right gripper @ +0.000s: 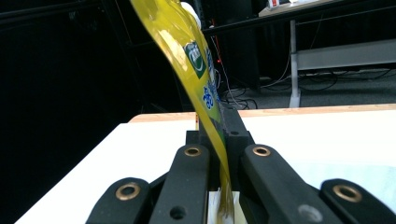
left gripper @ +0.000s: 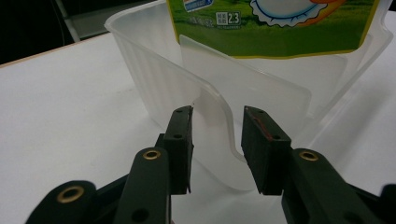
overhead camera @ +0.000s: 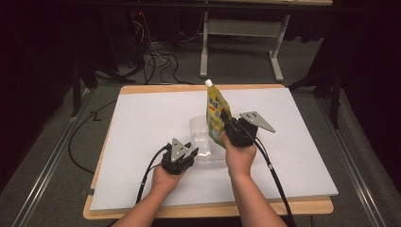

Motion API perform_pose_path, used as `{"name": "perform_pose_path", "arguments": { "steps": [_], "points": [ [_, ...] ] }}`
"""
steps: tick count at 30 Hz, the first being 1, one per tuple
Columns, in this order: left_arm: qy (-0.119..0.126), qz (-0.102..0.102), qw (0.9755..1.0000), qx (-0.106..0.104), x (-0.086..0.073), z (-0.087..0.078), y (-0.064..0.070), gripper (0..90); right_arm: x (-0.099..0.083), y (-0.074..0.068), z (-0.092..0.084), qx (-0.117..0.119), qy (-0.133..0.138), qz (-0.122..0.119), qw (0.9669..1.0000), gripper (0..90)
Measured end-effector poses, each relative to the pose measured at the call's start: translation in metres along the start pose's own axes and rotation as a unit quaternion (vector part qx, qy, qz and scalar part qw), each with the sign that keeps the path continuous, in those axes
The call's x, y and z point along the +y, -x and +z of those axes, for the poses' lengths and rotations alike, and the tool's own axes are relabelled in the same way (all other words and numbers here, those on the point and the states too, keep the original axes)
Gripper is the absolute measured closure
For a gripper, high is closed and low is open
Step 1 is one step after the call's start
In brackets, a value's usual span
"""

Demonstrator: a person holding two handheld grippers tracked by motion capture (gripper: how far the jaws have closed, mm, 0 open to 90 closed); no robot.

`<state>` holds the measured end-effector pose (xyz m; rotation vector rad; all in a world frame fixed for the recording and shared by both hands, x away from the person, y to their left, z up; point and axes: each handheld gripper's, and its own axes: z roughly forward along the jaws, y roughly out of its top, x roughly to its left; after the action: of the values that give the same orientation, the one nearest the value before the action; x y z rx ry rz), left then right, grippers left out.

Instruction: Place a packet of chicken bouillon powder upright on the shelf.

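While the right gripper pinches the lower part of a yellow-green spouted pouch, its jaws pressed flat on the thin film as the right gripper view shows, the pouch stands nearly upright with its white cap at the top and its bottom edge just over the open mouth of a clear plastic container. That container sits near the middle of the white table top, between the two hands, and the left gripper is the one nearer to it. In the left gripper view the jaws straddle a curved tab of the container's wall; they stand close on either side, yet whether the pads already press the plastic is hard to tell, since a slim gap seems to remain. The pouch's long axis runs up and down, leaning slightly, and the container's opening lies directly beneath it. So the coming move likely turns on lowering the pouch straight down into that opening while the left hand steadies the wall, which may flex.
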<state>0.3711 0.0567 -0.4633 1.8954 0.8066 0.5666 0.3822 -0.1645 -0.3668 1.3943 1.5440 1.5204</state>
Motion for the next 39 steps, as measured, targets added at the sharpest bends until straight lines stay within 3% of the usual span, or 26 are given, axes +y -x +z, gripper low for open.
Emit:
{"name": "perform_pose_path", "arguments": {
  "steps": [11, 17, 25, 39],
  "points": [
    [0.000, 0.000, 1.0000, 0.001, 0.000, -0.001, 0.000, 65.2, -0.008, 0.000, 0.002, 0.007, 0.000, 0.004, 1.0000, 90.0],
    [-0.001, -0.007, 1.0000, -0.002, 0.000, 0.000, -0.001, 65.4, -0.014, 0.006, 0.001, 0.023, 0.004, 0.006, 0.9997, 90.0],
    [-0.001, -0.007, 1.0000, -0.003, 0.000, 0.000, -0.001, 65.8, -0.022, 0.015, -0.002, 0.044, 0.022, 0.014, 0.9987, 90.0],
    [0.000, -0.007, 1.0000, -0.003, 0.001, -0.002, -0.001, 67.3, -0.032, 0.017, -0.004, 0.055, 0.040, 0.008, 0.9976, 90.0]
  ]
}}
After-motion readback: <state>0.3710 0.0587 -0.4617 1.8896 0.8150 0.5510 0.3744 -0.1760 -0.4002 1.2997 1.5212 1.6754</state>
